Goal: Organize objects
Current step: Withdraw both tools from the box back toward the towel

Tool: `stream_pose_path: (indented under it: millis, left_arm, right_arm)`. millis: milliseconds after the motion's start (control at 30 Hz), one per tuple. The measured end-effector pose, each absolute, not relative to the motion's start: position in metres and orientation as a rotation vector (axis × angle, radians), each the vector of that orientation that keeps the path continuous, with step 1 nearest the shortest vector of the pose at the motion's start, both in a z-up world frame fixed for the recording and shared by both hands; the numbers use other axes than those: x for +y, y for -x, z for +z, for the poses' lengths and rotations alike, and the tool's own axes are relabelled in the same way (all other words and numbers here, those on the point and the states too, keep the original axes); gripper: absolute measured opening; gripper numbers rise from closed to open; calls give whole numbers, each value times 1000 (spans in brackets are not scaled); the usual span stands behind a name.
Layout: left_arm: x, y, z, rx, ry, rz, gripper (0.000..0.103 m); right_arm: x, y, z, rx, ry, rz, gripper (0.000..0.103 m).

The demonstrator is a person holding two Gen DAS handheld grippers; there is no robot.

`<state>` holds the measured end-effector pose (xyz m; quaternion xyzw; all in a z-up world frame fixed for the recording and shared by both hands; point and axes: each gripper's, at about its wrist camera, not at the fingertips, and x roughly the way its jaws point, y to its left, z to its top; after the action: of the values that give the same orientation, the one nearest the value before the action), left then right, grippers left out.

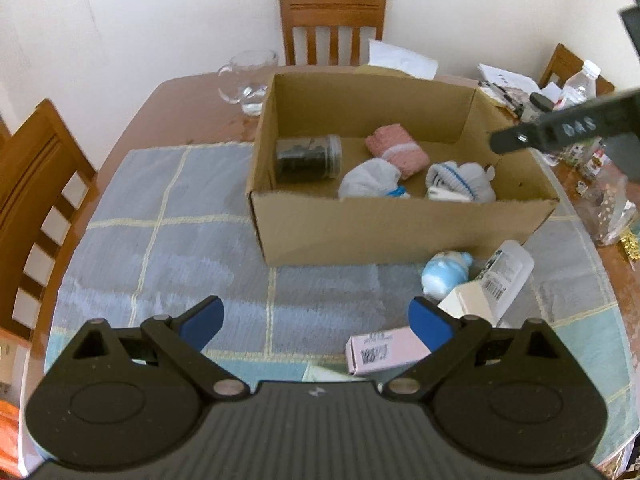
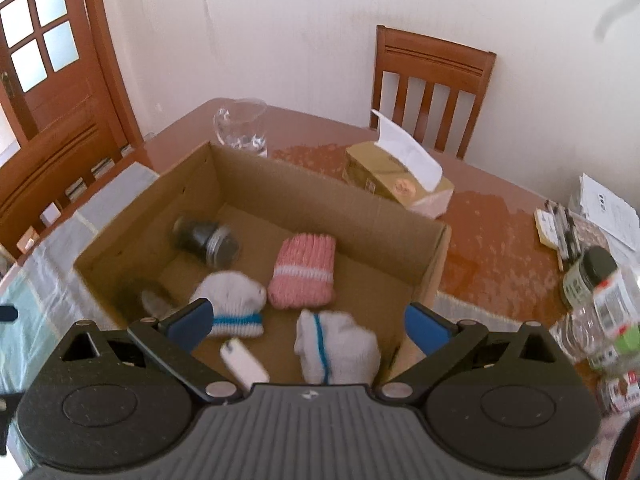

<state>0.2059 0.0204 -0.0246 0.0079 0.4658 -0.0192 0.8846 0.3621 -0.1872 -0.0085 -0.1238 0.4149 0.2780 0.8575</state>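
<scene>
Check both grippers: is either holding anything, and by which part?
Nothing is held. The left gripper is open over the cloth, empty. The right gripper is open above the cardboard box, nothing between its jaws.

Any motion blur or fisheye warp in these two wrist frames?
Left wrist: cardboard box fairly sharp, table edge bowed by the fisheye. Right wrist: small white object in the box and the bottles at right are smeared; corners vignetted black.

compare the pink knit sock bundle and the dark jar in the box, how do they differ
The pink sock bundle is soft, ribbed knit with a white band; the dark jar is hard, clear-walled with dark contents. The bundle lies flat mid-box; the jar lies on its side near the left wall. Both rest inside the cardboard box.
</scene>
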Motion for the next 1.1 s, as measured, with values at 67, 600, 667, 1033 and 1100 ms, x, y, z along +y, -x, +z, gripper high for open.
stream_pose_path:
  millis: [67, 600, 667, 1033, 1100]
  left_arm:
    - [20, -201, -28, 979, -16, -29, 99]
    - [36, -168, -65, 1021, -29, -93, 99]
    - [37, -166, -68, 1028, -34, -121, 99]
    - [42, -163, -81, 1039, -60, -218, 99]
    - [44, -163, -82, 1042, -54, -233, 99]
  right_arm:
    - [-191, -353, -12, 881, 262, 575, 103]
    - [-222, -253, -52, 1017, 174, 448, 103]
    - [-222, -240, -56, 1031, 155, 437, 103]
    - [-209, -168, -73, 1105, 64, 492, 103]
    - [-205, -160, -79, 1130, 55, 495, 103]
